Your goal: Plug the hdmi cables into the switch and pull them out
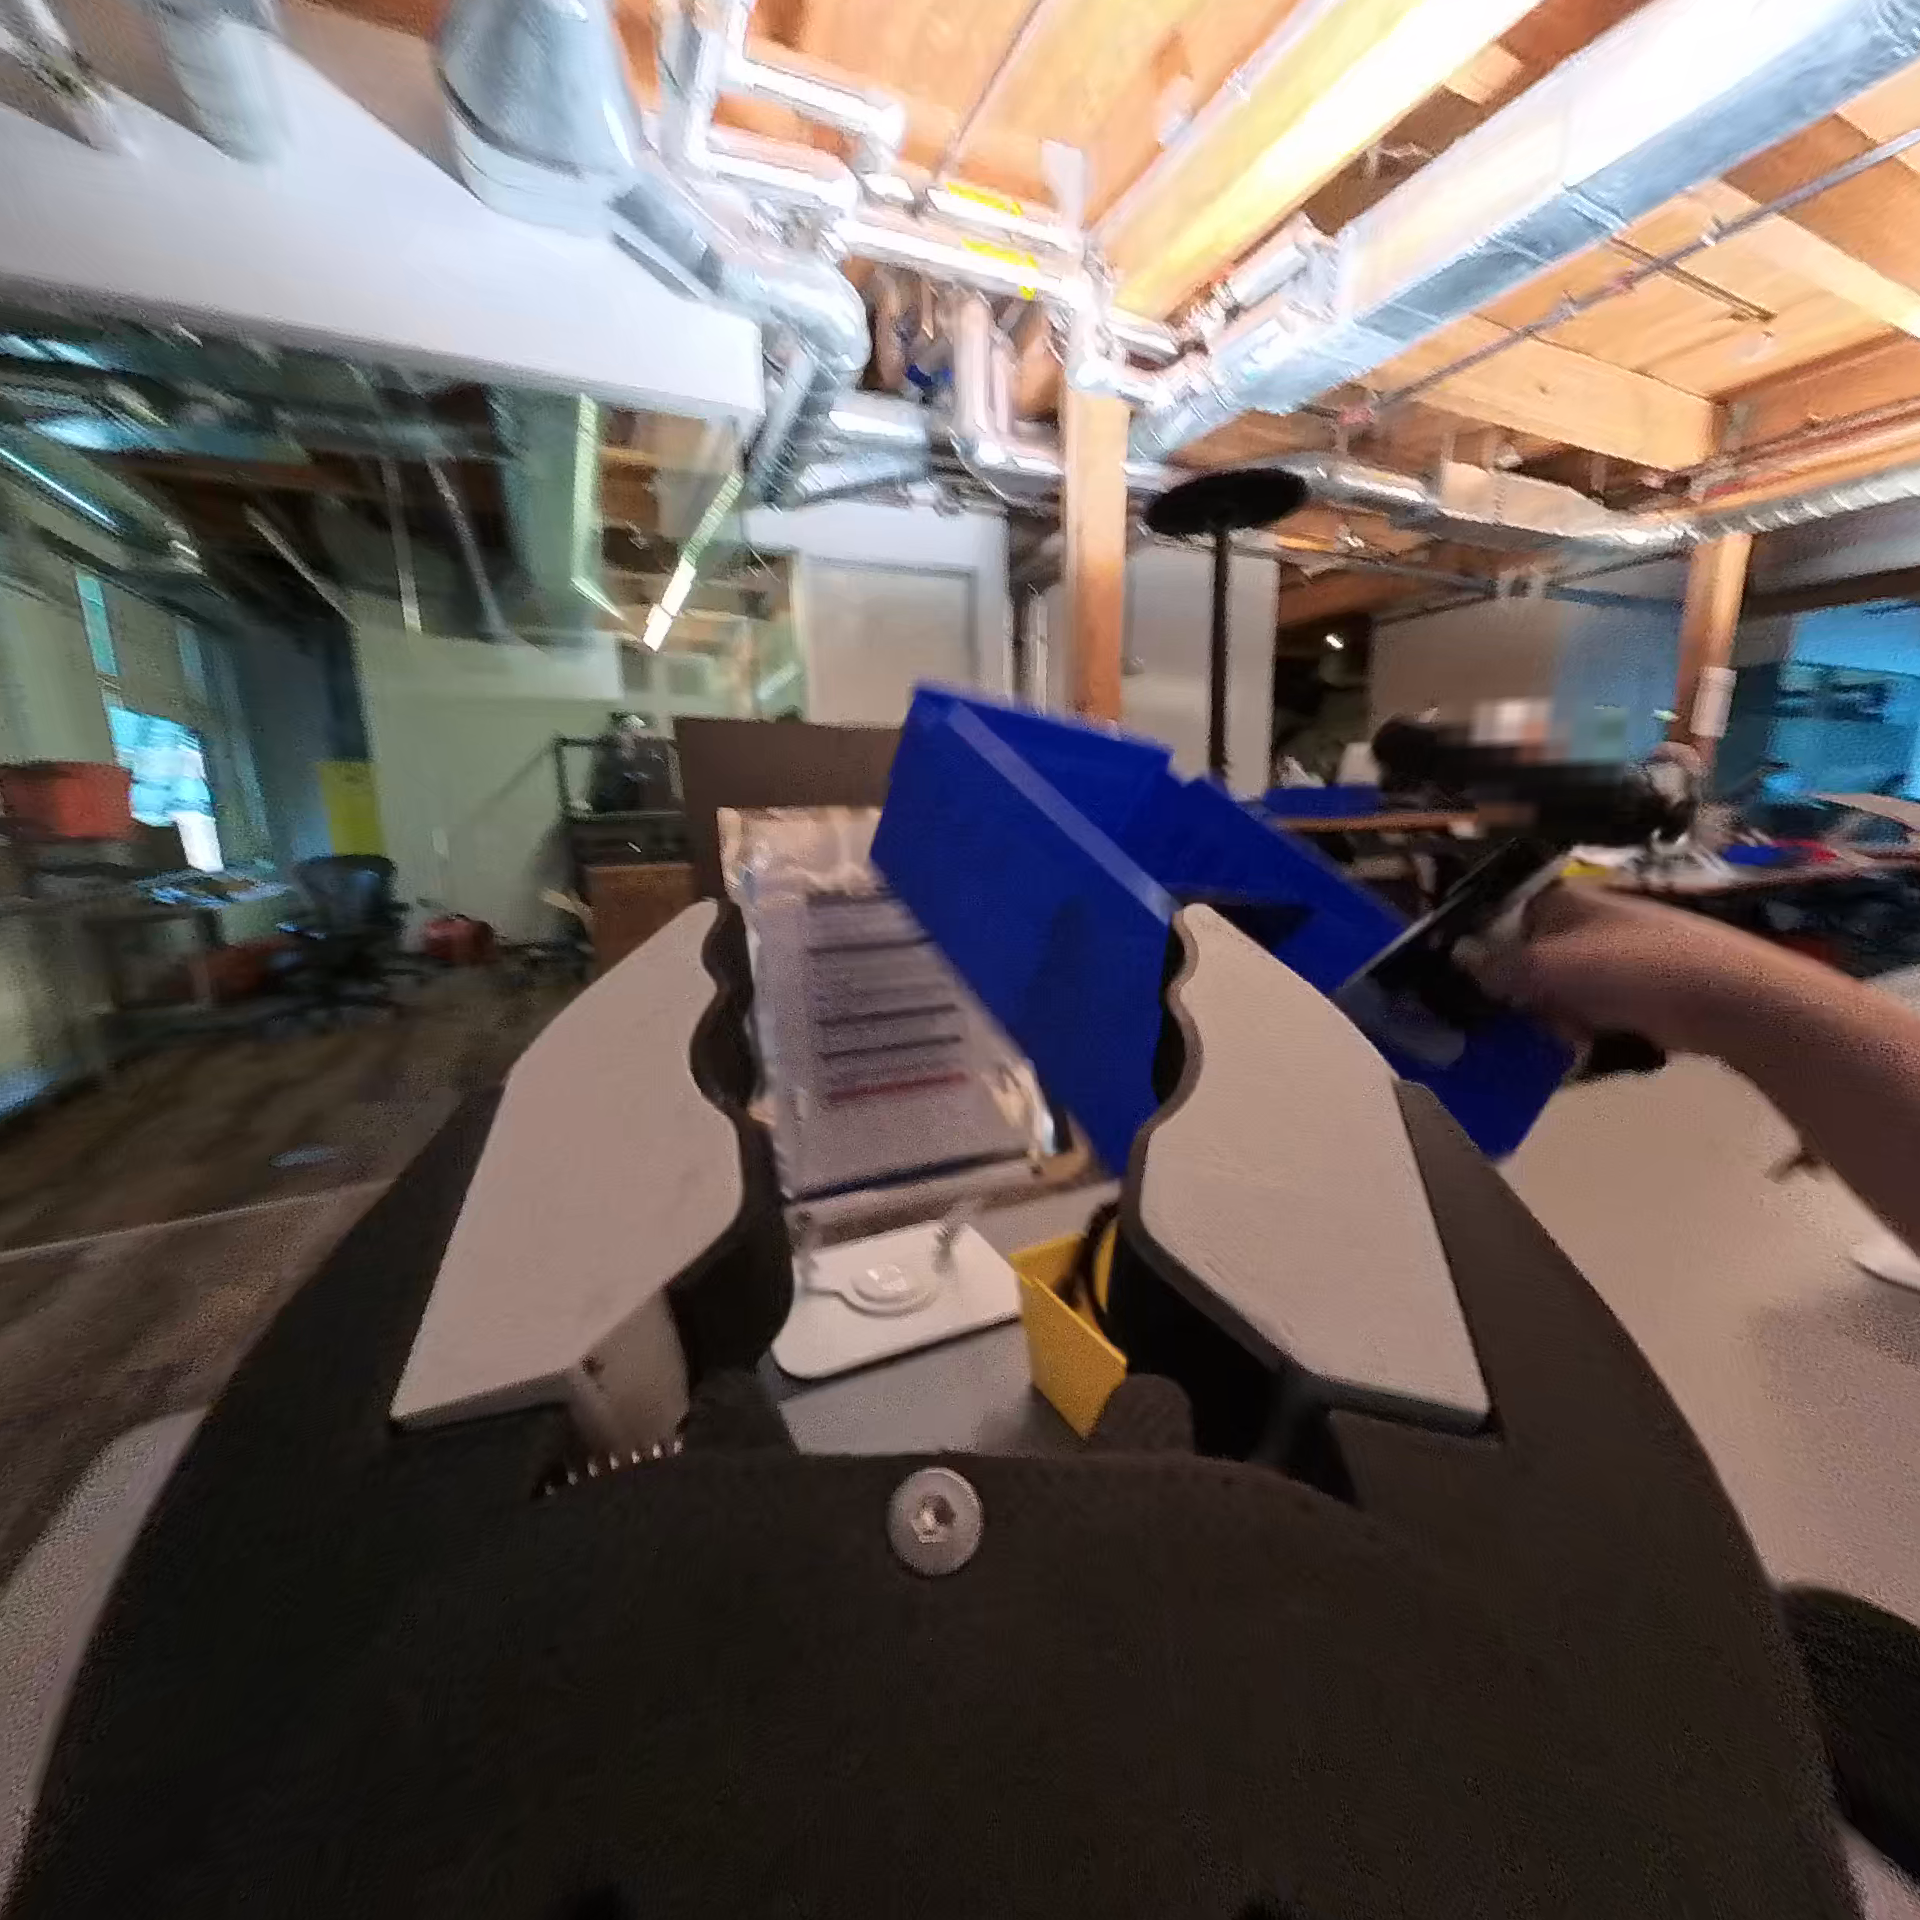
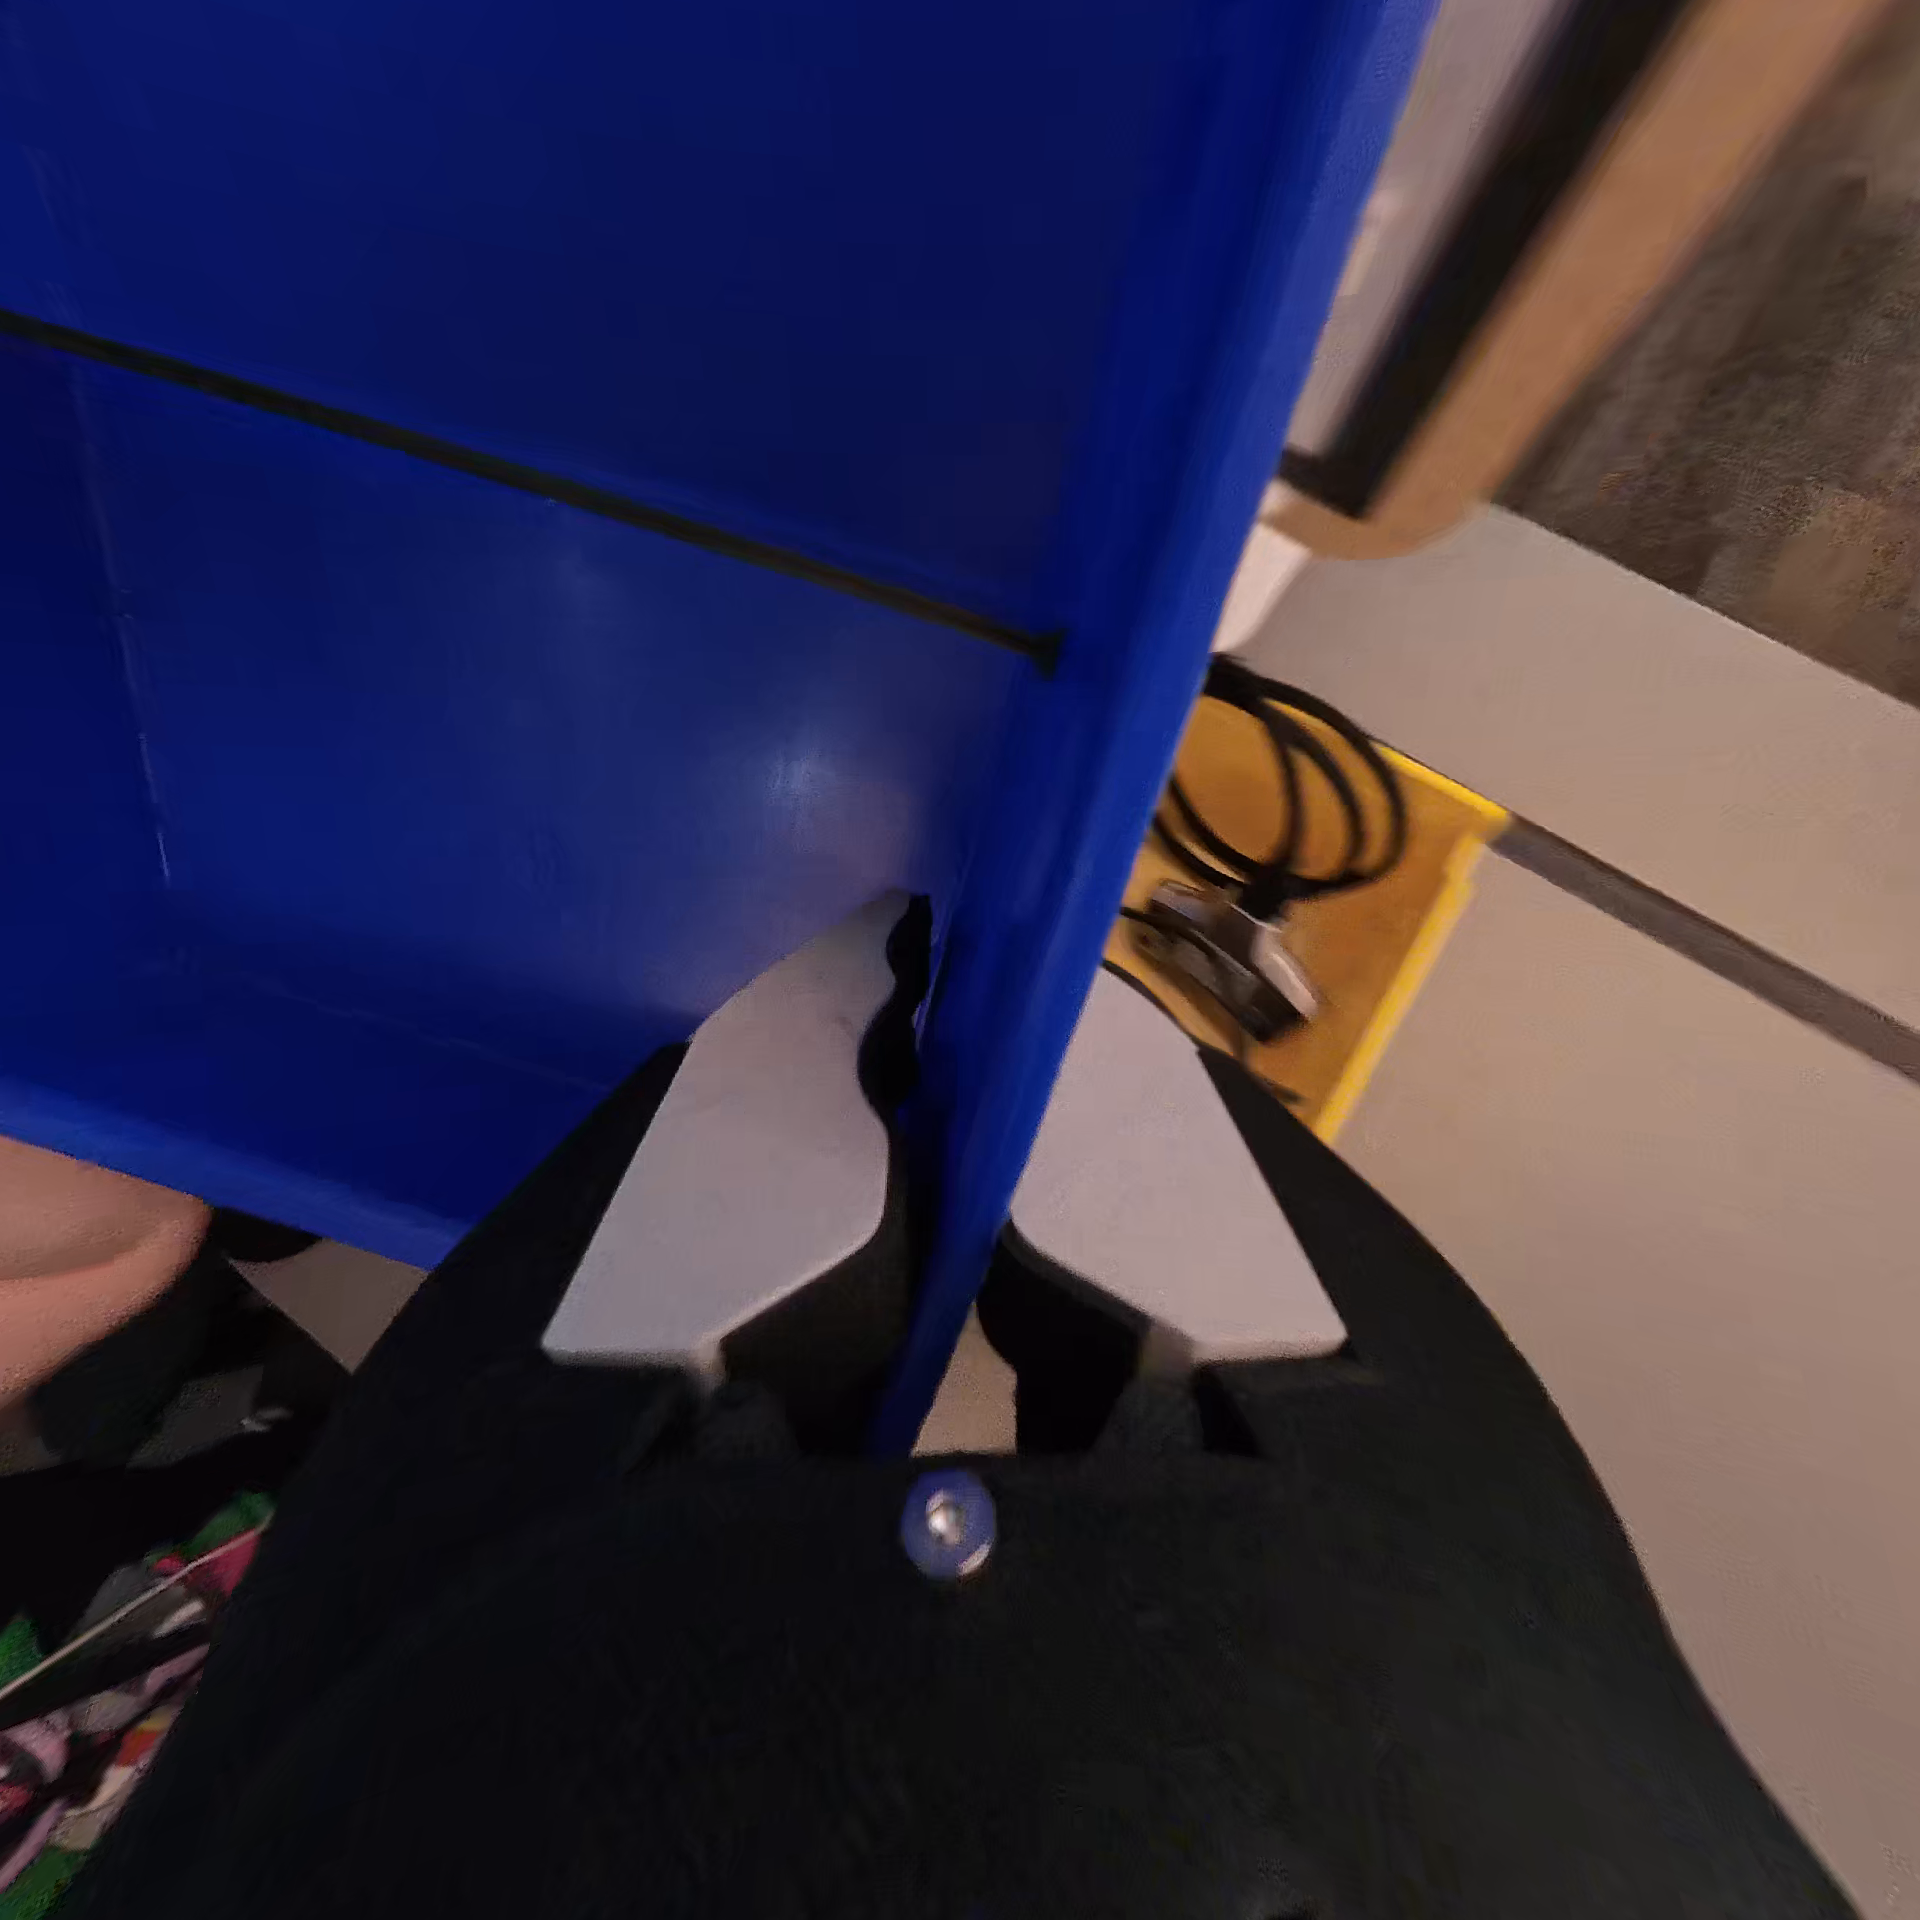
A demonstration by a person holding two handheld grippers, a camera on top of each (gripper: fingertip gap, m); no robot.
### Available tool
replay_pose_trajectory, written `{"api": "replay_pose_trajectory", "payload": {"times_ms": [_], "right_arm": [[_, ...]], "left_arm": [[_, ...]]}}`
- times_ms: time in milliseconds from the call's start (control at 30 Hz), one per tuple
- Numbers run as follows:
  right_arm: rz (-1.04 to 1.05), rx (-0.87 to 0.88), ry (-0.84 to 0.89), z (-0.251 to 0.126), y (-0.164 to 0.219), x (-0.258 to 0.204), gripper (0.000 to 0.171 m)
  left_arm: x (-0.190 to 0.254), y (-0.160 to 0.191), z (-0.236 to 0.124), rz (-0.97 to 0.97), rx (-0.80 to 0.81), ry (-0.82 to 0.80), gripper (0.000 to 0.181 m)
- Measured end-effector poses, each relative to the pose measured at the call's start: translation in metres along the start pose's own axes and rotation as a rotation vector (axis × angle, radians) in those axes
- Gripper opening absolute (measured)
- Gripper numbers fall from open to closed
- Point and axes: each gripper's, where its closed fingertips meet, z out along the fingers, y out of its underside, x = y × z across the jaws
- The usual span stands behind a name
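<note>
My right gripper [image 2: 966, 997] is shut on the side wall of a blue plastic bin [image 2: 520, 520] and holds it tilted above the table. Beyond the bin, a yellow tray [image 2: 1392, 935] holds coiled black HDMI cables [image 2: 1299, 800] and a small silver and black box [image 2: 1226, 951], blurred, which looks like the switch. My left gripper [image 1: 951, 935] is open and empty, raised and pointing level across the room. The blue bin [image 1: 1018, 914] hangs just past its right finger [image 1: 1278, 1143]. The yellow tray [image 1: 1065, 1340] shows low between the fingers.
A person's hand and arm [image 1: 1714, 1018] reach in from the right and hold the right gripper [image 1: 1455, 956] at the bin. A white plate [image 1: 894, 1309] and a laminated sheet [image 1: 883, 1029] lie on the grey table [image 1: 1662, 1299]. Desks and chairs stand beyond. Some 35 cm of space lies between my two pairs of fingers.
</note>
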Motion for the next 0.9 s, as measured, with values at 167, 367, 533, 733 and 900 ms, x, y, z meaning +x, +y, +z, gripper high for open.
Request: {"api": "replay_pose_trajectory", "payload": {"times_ms": [167,367,533,733,900], "right_arm": [[0.258,0.16,0.149,-0.089,0.061,0.114,0.008],[0.47,0.22,0.251,-0.1,0.153,0.198,0.008],[0.511,0.187,0.268,-0.08,0.196,0.238,0.008],[0.528,0.11,0.273,-0.043,0.237,0.265,0.008],[0.512,-0.068,0.138,-0.02,0.266,0.26,0.008]], "left_arm": [[0.046,0.082,0.047,-0.239,-0.35,0.304,0.085],[0.057,0.256,0.116,-0.406,-0.778,0.273,0.073],[0.094,0.349,0.138,-0.668,-0.895,0.343,0.05],[0.11,0.41,0.143,-0.469,-1.101,0.333,0.055],[0.117,0.419,0.136,-0.366,-1.164,0.44,0.027]]}}
